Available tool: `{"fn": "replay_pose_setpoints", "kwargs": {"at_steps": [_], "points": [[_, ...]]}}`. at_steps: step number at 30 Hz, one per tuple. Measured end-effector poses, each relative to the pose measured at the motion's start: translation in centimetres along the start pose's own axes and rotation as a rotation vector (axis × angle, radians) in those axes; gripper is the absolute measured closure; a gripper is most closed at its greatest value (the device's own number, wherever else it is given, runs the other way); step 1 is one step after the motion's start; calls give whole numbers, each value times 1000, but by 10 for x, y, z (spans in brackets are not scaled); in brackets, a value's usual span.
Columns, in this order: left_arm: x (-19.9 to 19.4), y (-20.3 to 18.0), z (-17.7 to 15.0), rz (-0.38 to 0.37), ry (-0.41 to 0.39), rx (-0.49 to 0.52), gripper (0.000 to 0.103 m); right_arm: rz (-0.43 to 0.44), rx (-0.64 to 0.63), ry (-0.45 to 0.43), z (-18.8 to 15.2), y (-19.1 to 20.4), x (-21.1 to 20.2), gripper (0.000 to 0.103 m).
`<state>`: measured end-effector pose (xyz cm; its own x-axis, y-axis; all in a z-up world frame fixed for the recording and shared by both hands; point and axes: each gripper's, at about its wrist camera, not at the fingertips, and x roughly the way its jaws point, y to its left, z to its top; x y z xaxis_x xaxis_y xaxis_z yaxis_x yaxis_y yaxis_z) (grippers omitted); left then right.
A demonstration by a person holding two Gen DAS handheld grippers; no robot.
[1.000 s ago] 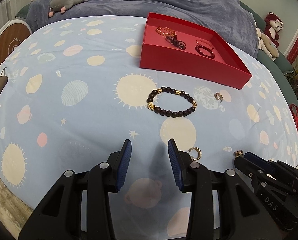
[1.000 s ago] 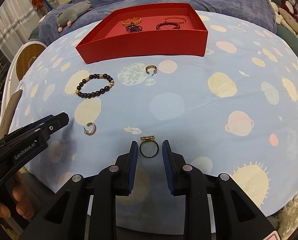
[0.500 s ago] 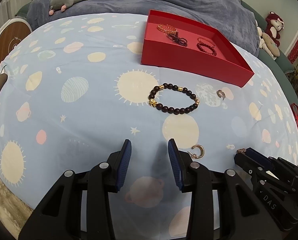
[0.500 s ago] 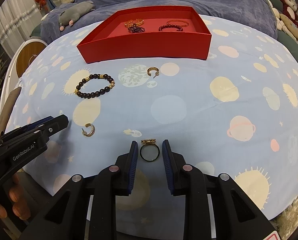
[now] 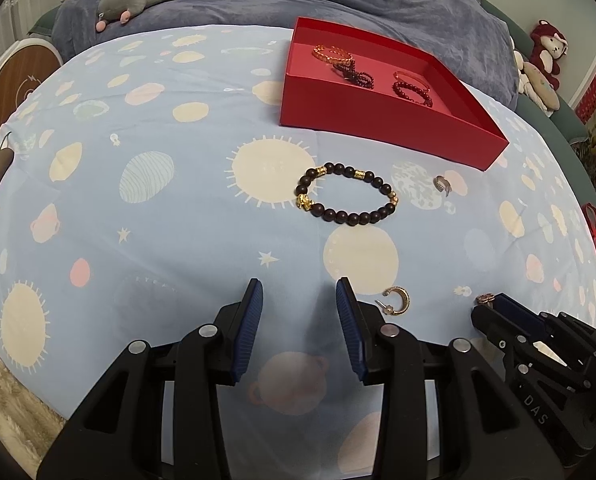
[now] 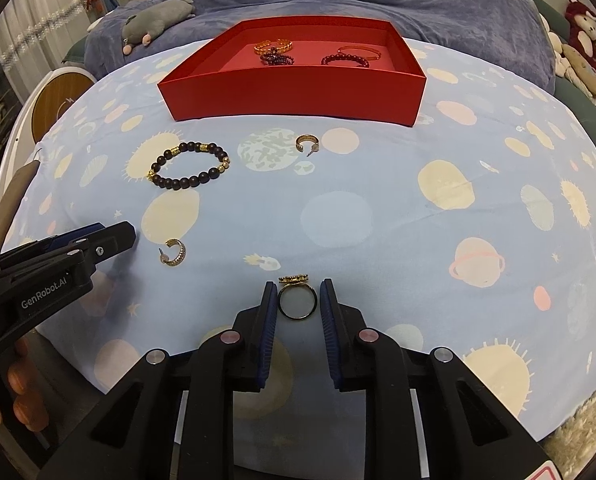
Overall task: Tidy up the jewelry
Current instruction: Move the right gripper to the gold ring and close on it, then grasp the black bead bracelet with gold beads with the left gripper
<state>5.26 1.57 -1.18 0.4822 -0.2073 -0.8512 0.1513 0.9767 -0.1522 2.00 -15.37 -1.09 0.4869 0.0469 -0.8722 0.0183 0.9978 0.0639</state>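
a blue planet-print cloth (image 6: 377,208) holds the loose jewelry. at 9 o'clock in the right wrist view, the left gripper (image 6: 128,234) reaches in from the edge; its own camera shows its jaws spread wide with only cloth between them. just to its right lies one gold hoop earring (image 6: 174,252), and a second hoop earring (image 6: 306,144) sits near 12 o'clock, close to the box front. one dark beaded bracelet (image 6: 190,165) with gold spacers lies at 10 o'clock, apart from both earrings. one gold ring (image 6: 298,300) rests on the cloth at 6 o'clock, framed by the right gripper (image 6: 298,298), whose jaws stand parted on either side of it, close but whether they touch it cannot be told. one red box (image 6: 298,96) stands at 12 o'clock, holding four bracelets: one orange beaded bracelet (image 6: 273,45), one tangled dark bracelet (image 6: 277,58), one thin orange bangle (image 6: 359,51) and one dark red beaded bracelet (image 6: 345,59).
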Motion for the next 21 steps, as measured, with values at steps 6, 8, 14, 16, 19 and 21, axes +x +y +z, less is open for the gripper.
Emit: {"fn": "replay_pose_setpoints", "kwargs": {"at_steps": [6,8,14,16,19,21], "points": [[1,5,12,0,-10,-35,65,-1,3,2,-2,-1,-2,84],[3,7,19,1,-17,-50,62,2,7,4,-3,-2,-3,84],[14,1,41,5,-34,-41,62,13,26,4,-2,-5,-3,84],[21,-2,48,8,-34,-40,62,17,34,4,-1,-7,-4,84],[28,-6,55,9,-37,-36,62,24,47,-1,1,-8,-5,84],[34,-9,56,15,-36,-24,64,27,52,-1,2,-9,-5,84]]}}
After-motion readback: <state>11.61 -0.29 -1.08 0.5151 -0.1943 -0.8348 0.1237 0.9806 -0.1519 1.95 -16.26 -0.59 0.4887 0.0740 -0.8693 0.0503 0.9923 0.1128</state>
